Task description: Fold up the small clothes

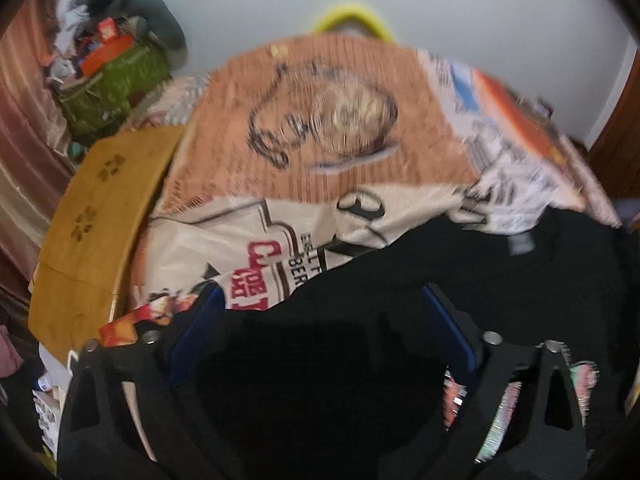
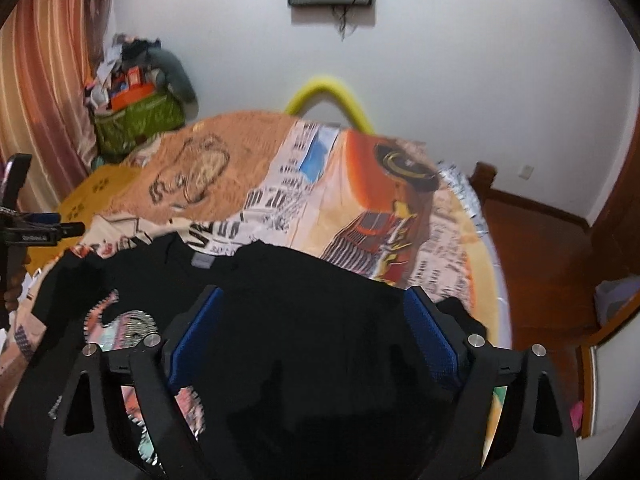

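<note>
Both grippers, left gripper (image 1: 320, 328) and right gripper (image 2: 316, 320), hover with blue-padded fingers spread wide, gripping nothing, right above the black t-shirt (image 2: 288, 280) lying flat on the colourful printed bedspread (image 2: 360, 184), grey neck label (image 2: 201, 261) facing up.

Left gripper (image 1: 320, 312) tilts downward over the black shirt (image 1: 500, 280), jaws wide apart. Right gripper (image 2: 312, 312) does likewise, nothing clamped.
</note>
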Available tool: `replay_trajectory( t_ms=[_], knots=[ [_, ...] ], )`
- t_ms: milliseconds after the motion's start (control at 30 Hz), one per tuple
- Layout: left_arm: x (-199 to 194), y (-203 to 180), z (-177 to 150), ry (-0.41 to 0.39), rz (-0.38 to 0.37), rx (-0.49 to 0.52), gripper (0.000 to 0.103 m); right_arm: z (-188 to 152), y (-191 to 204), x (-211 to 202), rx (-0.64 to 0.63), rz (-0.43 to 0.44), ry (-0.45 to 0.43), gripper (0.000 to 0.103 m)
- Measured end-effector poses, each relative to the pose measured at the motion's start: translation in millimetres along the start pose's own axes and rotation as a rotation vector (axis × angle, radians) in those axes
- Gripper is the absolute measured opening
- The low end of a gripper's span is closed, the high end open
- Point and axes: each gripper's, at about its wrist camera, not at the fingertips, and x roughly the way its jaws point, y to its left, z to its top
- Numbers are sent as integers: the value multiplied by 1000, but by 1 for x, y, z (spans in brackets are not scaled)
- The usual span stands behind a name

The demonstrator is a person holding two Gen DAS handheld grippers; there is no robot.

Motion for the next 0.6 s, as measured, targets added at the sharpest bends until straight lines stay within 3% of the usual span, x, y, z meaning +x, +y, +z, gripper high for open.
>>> replay_trajectory(
  t_ms=[200, 367, 433, 500, 567, 600],
  knots=[
    [62, -6, 0, 97, 35, 66, 88, 11, 1, 61, -72, -14, 96, 77],
    [85, -6, -2, 136, -34, 38, 75, 16, 2, 102, -106, -48, 161, 68],
    [86, -3, -3, 140, -101, 2, 54, 14, 6, 112, -120, -61, 181, 60],
    [86, -1, -4, 147, -135, -33, 42, 11, 13, 112, -136, -77, 148, 57],
    [83, -4, -4, 146, -127, -29, 30, 10, 18, 110, -149, -82, 138, 37],
    [81, -8, -3, 142, -109, -13, 19, 8, 21, 109, -158, -87, 136, 23]
  ],
)
